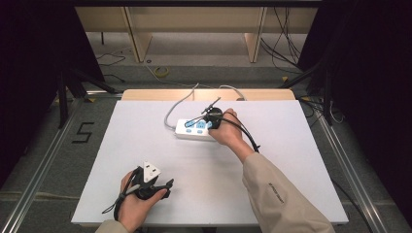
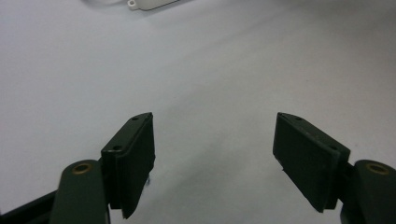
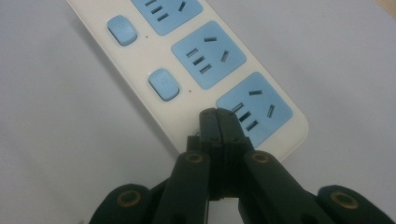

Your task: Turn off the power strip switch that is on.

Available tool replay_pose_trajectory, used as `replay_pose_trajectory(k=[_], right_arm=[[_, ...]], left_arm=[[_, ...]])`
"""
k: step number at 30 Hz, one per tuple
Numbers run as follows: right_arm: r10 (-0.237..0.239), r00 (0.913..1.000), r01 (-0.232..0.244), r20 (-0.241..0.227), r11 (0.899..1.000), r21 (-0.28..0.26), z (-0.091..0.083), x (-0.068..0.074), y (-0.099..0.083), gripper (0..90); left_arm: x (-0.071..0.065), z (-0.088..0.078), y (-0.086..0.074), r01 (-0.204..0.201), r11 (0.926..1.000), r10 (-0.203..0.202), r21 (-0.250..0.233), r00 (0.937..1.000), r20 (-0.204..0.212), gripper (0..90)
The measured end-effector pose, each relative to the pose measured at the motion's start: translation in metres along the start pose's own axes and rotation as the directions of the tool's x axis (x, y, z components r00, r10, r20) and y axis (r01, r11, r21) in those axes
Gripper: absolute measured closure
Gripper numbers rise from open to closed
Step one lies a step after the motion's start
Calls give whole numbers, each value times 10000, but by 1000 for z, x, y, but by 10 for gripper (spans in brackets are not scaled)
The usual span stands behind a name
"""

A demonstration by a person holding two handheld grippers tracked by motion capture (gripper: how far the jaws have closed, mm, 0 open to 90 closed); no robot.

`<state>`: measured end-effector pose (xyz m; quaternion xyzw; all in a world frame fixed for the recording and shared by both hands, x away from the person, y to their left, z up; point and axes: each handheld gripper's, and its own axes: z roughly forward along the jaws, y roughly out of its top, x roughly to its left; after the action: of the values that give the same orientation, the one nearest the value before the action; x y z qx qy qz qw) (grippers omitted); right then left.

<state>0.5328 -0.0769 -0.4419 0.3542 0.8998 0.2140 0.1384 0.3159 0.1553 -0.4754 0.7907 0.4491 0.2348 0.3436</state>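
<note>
White plastic power strip with blue sockets (image 3: 187,70) lies under the right gripper (image 3: 217,116), jaws clenched, tips at its last switch. Left gripper (image 2: 215,154) rests near the table's front edge, jaws released

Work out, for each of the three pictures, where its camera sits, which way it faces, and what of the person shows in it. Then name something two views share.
High view: above the person's side, facing forward and down on the table; shows both forearms, left gripper and right gripper.
Left gripper view: rides the left gripper, looking along its open jaws over bare table.
Right gripper view: rides the right gripper, looking down along its shut jaws at the power strip.
Shared: the power strip appears in the high and right gripper views.
</note>
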Motion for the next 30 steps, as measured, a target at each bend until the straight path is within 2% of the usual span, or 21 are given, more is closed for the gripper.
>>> replay_pose_trajectory(k=[17,19,24,30], right_arm=[[165,9998,-167,-79,9995,-252,0,-1,-3,900],[333,9994,-338,-112,9981,-507,-4,-2,-4,900],[544,9981,-561,-285,9965,-620,-14,-7,-10,900],[538,9976,-567,-444,9961,-672,-22,-12,-22,898]], left_arm=[[0,0,0,6,10000,-6,-14,10000,0,294],[1,0,0,11,10000,-11,-7,10000,1,294],[0,0,0,23,10000,-23,8,10000,-12,295],[0,0,0,-24,10000,24,90,10000,-11,295]])
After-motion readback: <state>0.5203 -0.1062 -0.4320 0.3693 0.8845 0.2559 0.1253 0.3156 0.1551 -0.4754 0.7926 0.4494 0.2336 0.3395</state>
